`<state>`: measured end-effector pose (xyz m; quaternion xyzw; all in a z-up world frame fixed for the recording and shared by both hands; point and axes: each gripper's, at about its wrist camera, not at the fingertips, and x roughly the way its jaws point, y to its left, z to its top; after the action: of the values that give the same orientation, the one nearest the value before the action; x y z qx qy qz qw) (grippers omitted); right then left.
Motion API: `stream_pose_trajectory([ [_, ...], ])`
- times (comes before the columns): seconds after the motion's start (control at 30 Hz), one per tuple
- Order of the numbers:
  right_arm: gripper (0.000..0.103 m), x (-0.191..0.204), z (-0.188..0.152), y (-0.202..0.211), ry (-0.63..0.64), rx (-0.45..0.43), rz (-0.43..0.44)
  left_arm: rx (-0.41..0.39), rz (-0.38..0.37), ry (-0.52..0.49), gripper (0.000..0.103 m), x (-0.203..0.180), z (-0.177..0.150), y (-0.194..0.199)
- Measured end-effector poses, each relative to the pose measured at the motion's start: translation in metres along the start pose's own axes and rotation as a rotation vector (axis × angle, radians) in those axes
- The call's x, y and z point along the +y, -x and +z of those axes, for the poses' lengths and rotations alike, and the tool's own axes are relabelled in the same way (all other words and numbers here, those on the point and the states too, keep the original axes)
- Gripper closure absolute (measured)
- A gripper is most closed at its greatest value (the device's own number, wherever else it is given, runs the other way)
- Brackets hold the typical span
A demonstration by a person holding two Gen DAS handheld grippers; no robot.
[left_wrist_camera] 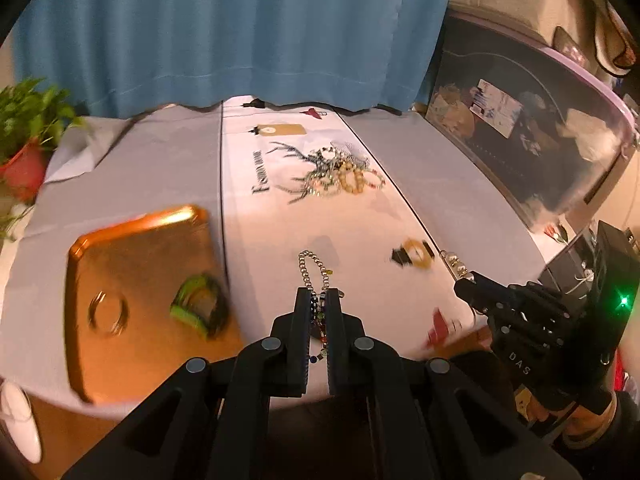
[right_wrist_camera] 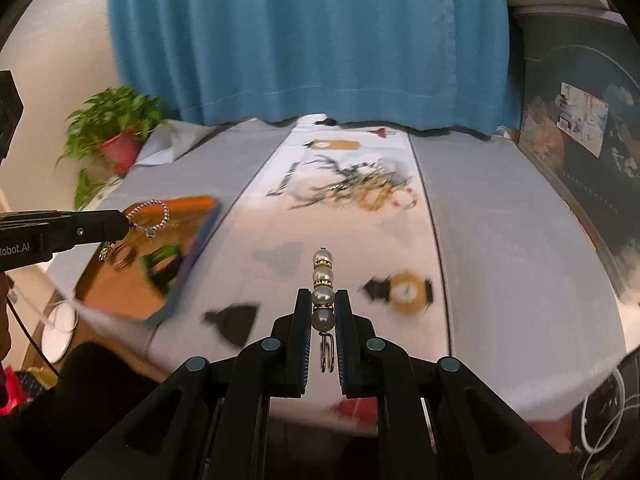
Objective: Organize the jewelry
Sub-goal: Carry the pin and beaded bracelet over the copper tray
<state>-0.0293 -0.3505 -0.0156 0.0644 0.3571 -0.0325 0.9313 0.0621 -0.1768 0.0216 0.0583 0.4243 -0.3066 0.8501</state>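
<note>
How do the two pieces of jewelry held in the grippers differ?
The bead chain bracelet in the left gripper is a loop of small silvery beads with colored charms. The pearl piece in the right gripper is a straight row of large pearls with a gold clip. Both are clamped between fingers.

A blue curtain (right_wrist_camera: 312, 40) hangs behind the cloth-covered table (left_wrist_camera: 420, 168); a potted plant (right_wrist_camera: 116, 132) stands left. Warm light.

Our cloth-covered table (left_wrist_camera: 420, 160) and its load

Toward its left edge we see a copper tray (left_wrist_camera: 132, 248); near the far edge, on the printed centre strip, we see a blurred heap of beaded bracelets (left_wrist_camera: 352, 178).
</note>
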Motion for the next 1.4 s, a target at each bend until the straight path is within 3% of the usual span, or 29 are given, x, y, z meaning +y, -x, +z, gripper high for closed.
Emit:
stream_pose_trajectory([
  [0.37, 0.091, 0.066, -0.066, 0.074, 0.054, 0.025, 0.070, -0.067, 0.017, 0.050, 0.098, 0.002, -0.094, 0.091],
  [0.57, 0.091, 0.096, -0.090, 0.098, 0.090, 0.039, 0.102, -0.090, 0.009, 0.068, 0.098, 0.003, -0.123, 0.116],
  [0.97, 0.091, 0.121, -0.092, 0.117, 0.141, 0.022, 0.101, -0.150, -0.011, 0.067, 0.098, 0.004, -0.134, 0.141],
  [1.4, 0.091, 0.130, -0.086, 0.103, 0.170, 0.050, 0.103, -0.159, -0.005, 0.107, 0.098, 0.022, -0.129, 0.138],
])
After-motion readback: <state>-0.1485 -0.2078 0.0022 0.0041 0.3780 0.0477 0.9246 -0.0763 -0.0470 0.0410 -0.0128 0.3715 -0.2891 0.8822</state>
